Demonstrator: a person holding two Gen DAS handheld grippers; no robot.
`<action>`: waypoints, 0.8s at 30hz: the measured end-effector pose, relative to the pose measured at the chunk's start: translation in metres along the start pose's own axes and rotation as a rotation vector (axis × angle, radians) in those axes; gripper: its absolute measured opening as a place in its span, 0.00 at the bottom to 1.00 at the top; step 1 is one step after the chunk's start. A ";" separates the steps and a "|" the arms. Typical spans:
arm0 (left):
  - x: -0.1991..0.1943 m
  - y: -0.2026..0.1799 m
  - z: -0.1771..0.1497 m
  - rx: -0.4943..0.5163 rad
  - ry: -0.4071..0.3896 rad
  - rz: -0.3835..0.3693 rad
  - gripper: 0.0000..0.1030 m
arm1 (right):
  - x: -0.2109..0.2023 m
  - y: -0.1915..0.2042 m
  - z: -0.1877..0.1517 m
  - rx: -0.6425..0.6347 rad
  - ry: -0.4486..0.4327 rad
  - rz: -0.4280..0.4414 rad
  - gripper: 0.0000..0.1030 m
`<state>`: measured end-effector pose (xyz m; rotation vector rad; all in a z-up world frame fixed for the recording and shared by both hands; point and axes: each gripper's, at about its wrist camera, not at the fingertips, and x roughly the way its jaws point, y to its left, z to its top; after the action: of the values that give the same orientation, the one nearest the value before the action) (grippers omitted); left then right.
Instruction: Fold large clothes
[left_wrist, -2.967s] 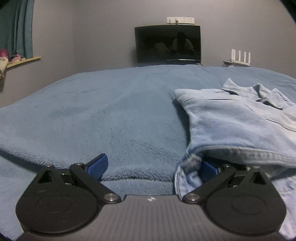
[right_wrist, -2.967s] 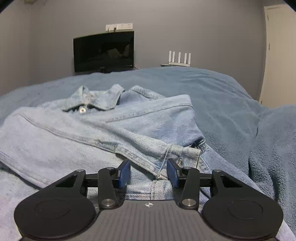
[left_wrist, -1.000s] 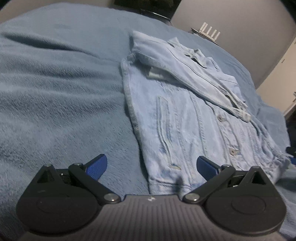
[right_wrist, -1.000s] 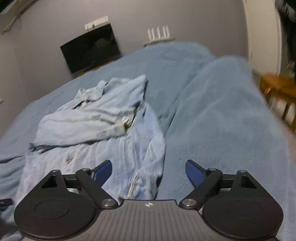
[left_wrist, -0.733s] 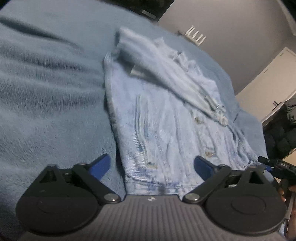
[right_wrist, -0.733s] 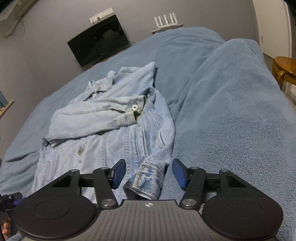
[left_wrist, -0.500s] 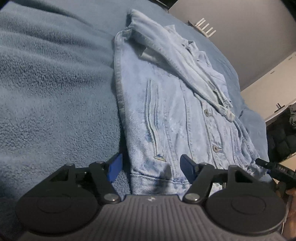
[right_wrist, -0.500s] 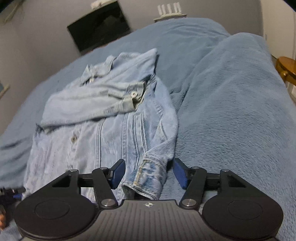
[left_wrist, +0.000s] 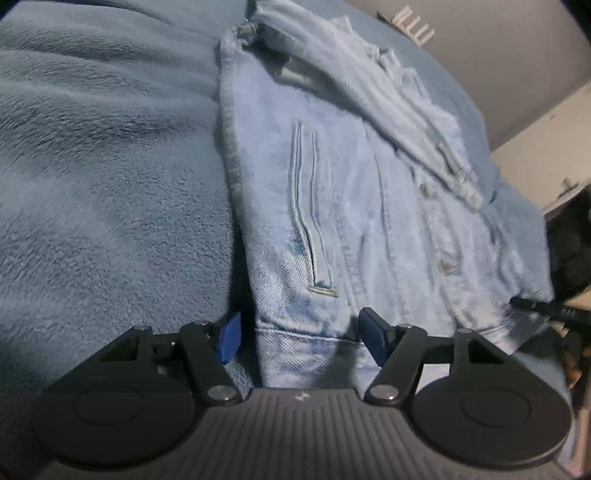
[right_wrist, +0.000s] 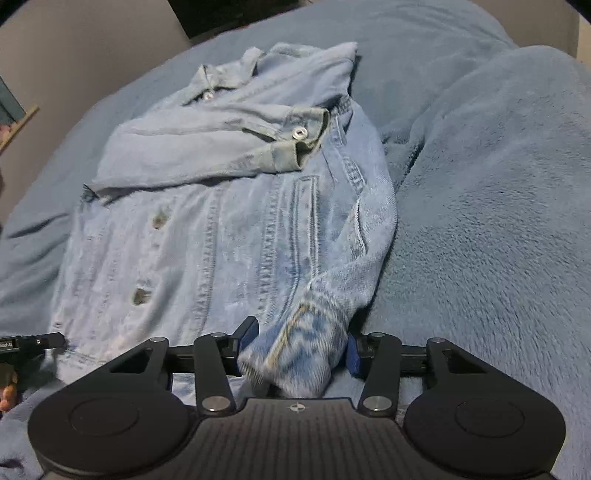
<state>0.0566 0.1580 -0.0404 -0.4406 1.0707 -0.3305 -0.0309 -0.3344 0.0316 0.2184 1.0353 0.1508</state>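
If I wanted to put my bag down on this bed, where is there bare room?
Bare blanket lies open left of the denim jacket, and more to its right. The near hem is crowded: the left gripper and right gripper work there.

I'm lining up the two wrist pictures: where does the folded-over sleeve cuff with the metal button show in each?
Left wrist: the sleeve cuff lies right of centre, blurred, at the end of the sleeve slanting across the jacket.
Right wrist: the cuff sits above centre, button up.
Shared landmark: the jacket's hem, between both grippers' fingers.
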 end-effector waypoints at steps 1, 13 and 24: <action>0.002 -0.003 0.000 0.022 0.007 0.010 0.64 | 0.005 0.001 0.001 -0.011 0.015 -0.009 0.48; -0.031 0.007 0.020 -0.050 -0.068 -0.203 0.11 | -0.014 -0.021 0.002 0.023 -0.032 0.178 0.24; -0.041 0.020 0.089 -0.296 -0.210 -0.440 0.10 | -0.031 -0.053 0.072 0.285 -0.168 0.535 0.23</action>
<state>0.1191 0.2115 0.0174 -0.9612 0.8114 -0.5039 0.0171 -0.4003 0.0797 0.7550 0.8097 0.4607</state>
